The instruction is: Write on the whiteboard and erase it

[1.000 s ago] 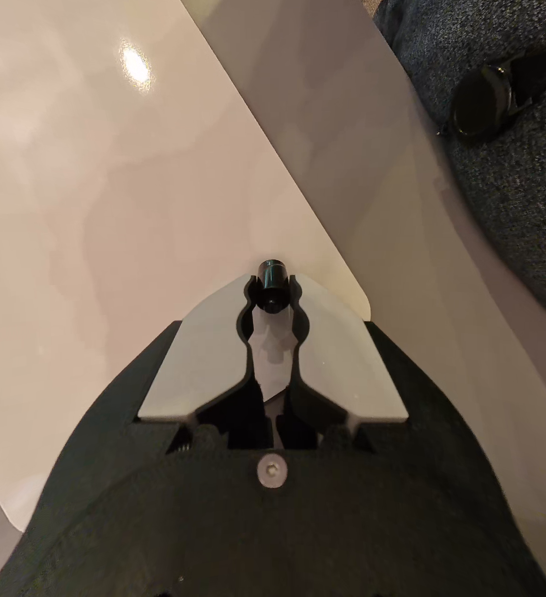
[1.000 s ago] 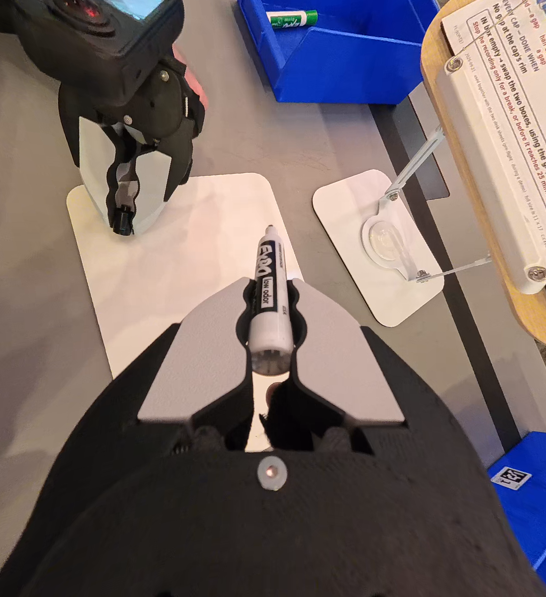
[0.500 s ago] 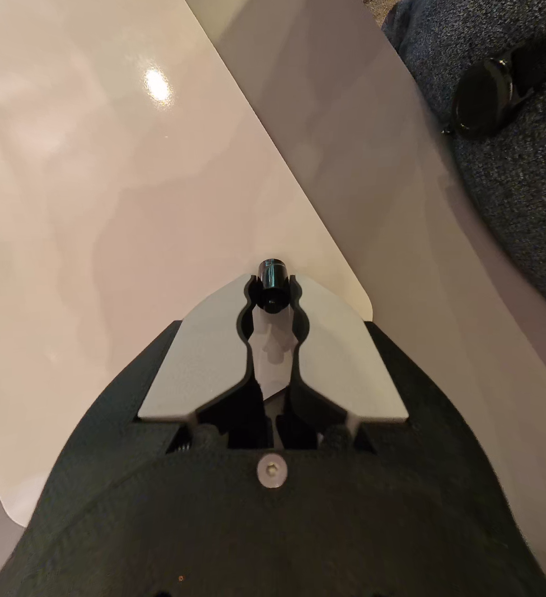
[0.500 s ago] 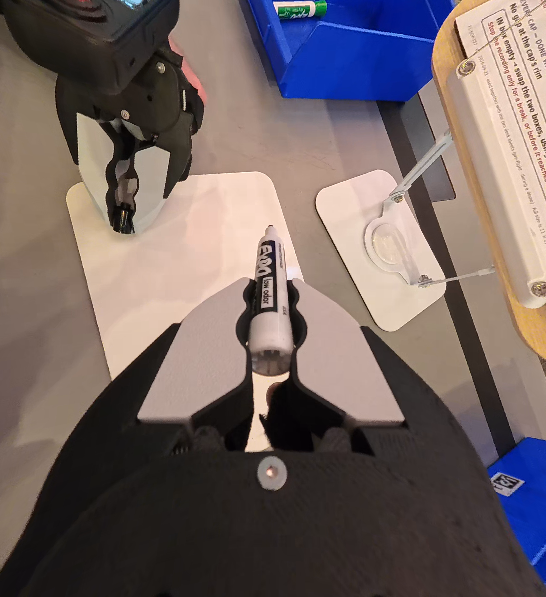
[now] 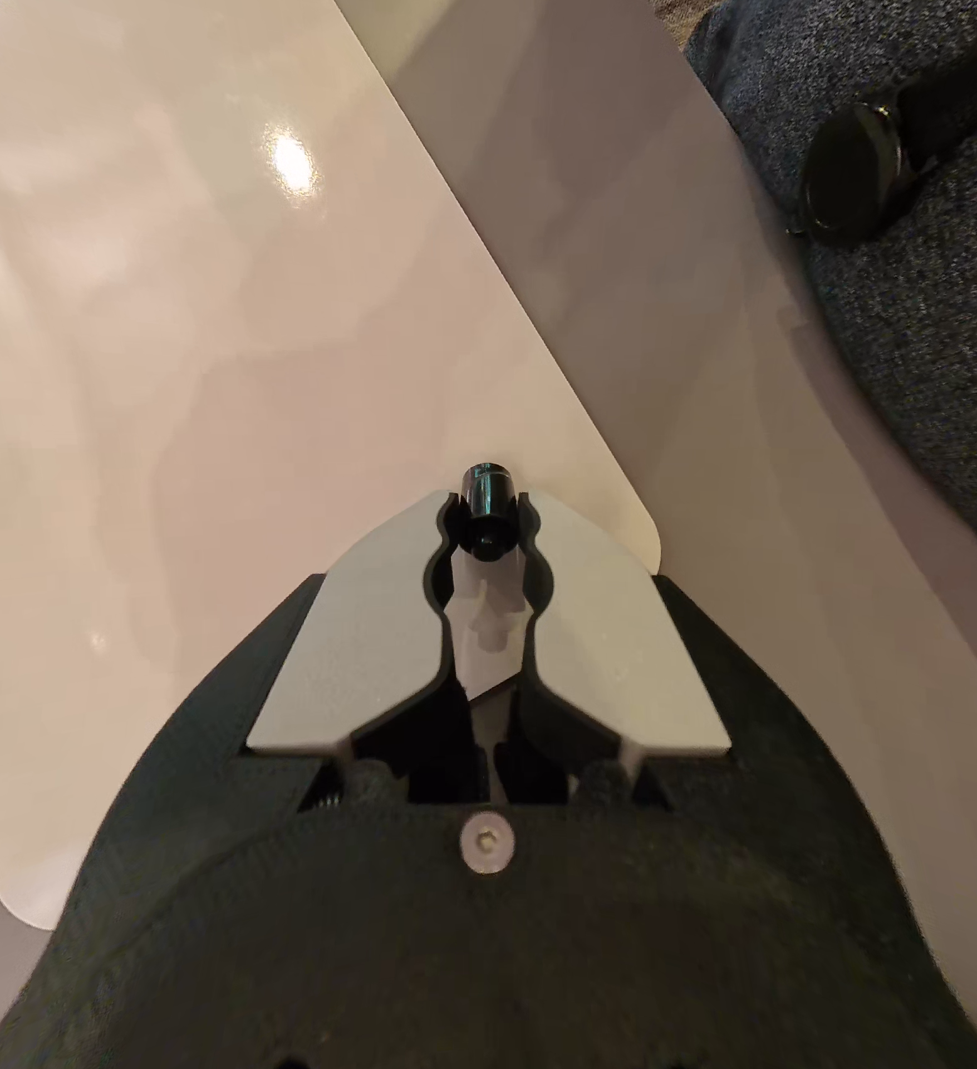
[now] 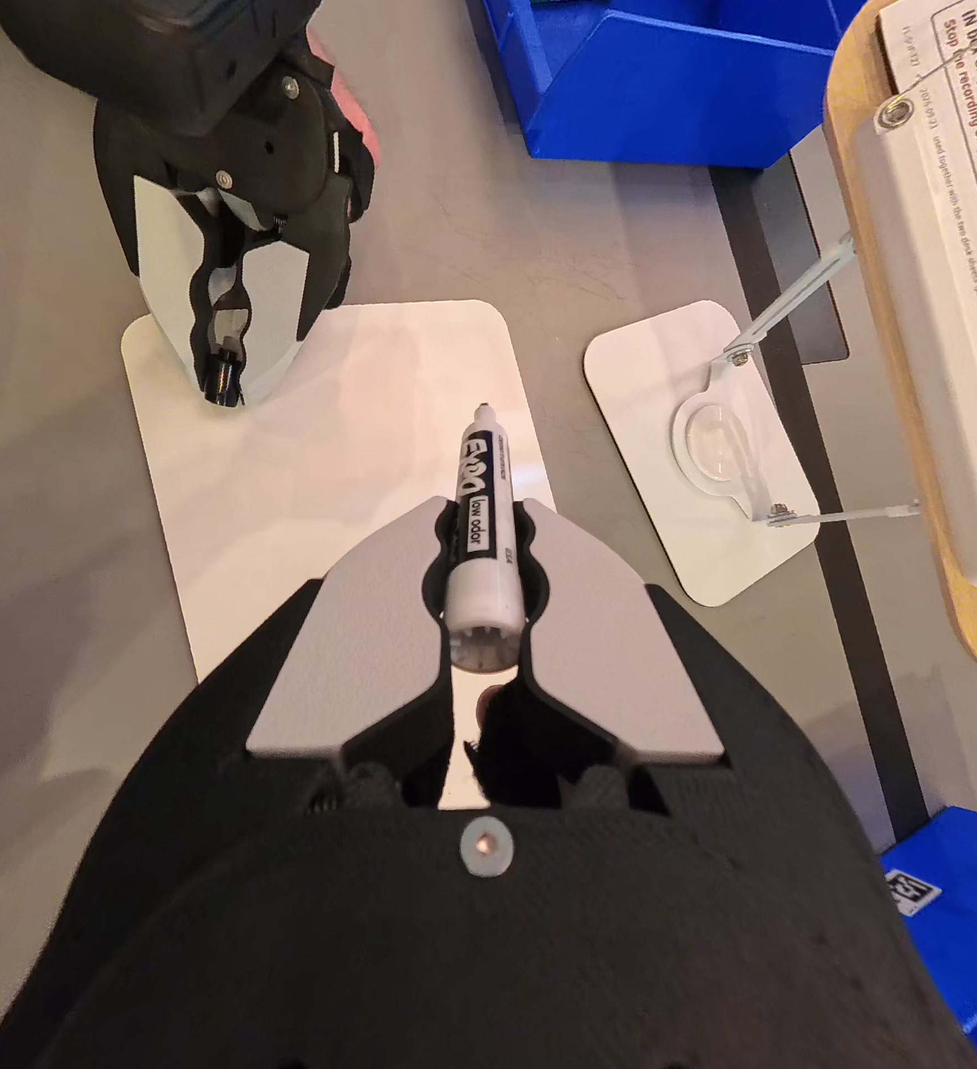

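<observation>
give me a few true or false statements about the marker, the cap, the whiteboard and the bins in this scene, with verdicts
1. The right gripper grips a white dry-erase marker by its barrel, uncapped tip pointing forward. True.
2. The left gripper holds a red cap. False: the marker cap between its fingers is black.
3. The whiteboard has writing across it. False: its visible surface is blank.
4. The left gripper is over a corner of the whiteboard. True.
5. The storage bins on the table are green. False: the storage bin is blue, as is the one at the lower right.
</observation>
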